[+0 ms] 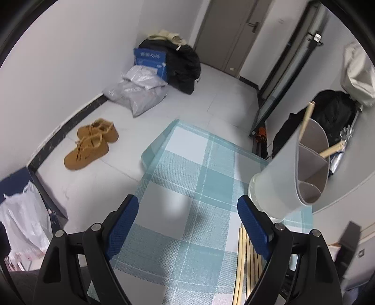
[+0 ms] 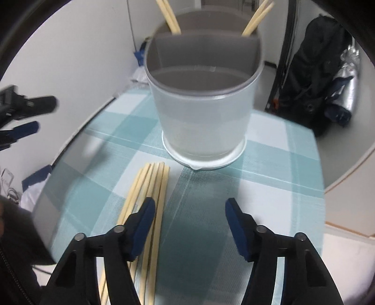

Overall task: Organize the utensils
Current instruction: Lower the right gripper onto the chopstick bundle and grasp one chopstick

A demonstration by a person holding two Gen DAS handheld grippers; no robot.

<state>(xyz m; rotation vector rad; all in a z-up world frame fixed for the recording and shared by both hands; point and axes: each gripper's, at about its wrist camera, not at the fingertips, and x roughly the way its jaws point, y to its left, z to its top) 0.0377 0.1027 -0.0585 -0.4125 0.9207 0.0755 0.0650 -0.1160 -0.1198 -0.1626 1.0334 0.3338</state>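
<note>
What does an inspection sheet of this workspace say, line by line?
Surface: table under a blue checked cloth.
Job's things: chopsticks lie loose in a row; a divided holder stands upright with a few chopsticks in its far compartment.
Clutter: nothing seen on the cloth.
Grippers: left gripper and right gripper open, holding nothing.
Cables: nothing seen.
Surroundings: shoes, bags, black backpack on the floor.

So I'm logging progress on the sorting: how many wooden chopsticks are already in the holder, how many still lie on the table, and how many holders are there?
Pale wooden chopsticks in holder: 4
Chopsticks lying on checked tablecloth: 6
Translucent white divided holder: 1
Total: 11
</note>
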